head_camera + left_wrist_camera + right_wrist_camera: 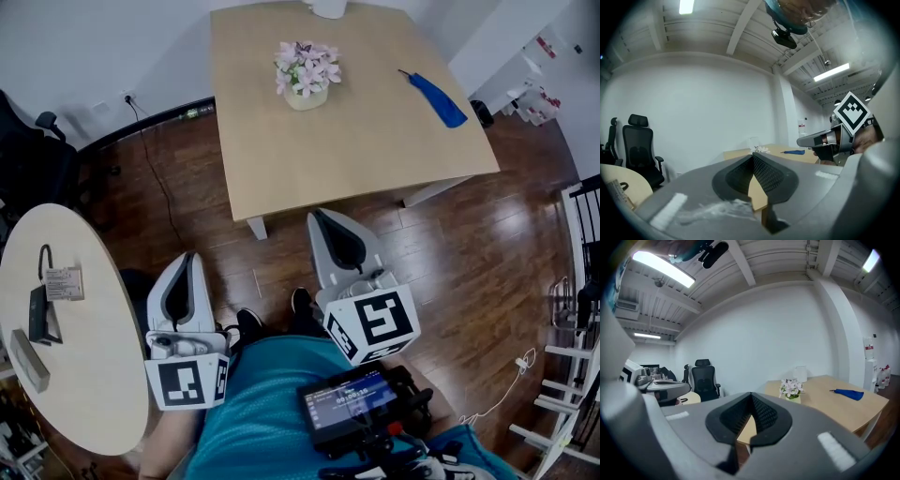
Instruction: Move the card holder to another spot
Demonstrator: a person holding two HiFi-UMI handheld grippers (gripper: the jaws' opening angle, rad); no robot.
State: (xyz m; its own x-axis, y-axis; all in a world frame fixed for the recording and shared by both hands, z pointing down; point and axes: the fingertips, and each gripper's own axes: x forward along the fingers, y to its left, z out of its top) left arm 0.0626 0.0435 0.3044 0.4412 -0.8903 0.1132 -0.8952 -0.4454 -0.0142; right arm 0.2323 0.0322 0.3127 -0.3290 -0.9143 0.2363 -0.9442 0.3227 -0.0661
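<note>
No writing can be read: the pale card (64, 283) bears print too small to make out, and the cubes (373, 325) carry only black-and-white square markers. The card holder (38, 315), seemingly a slim dark stand, sits on the round table (94, 375) at left, beside that card. The left gripper (188, 259) and right gripper (317, 216) are both clenched on nothing, over the floor (469, 244), well apart from it.

Dark wood floor (487, 244), white walls (754, 324), square table (375, 141), black office chair (704, 379).
</note>
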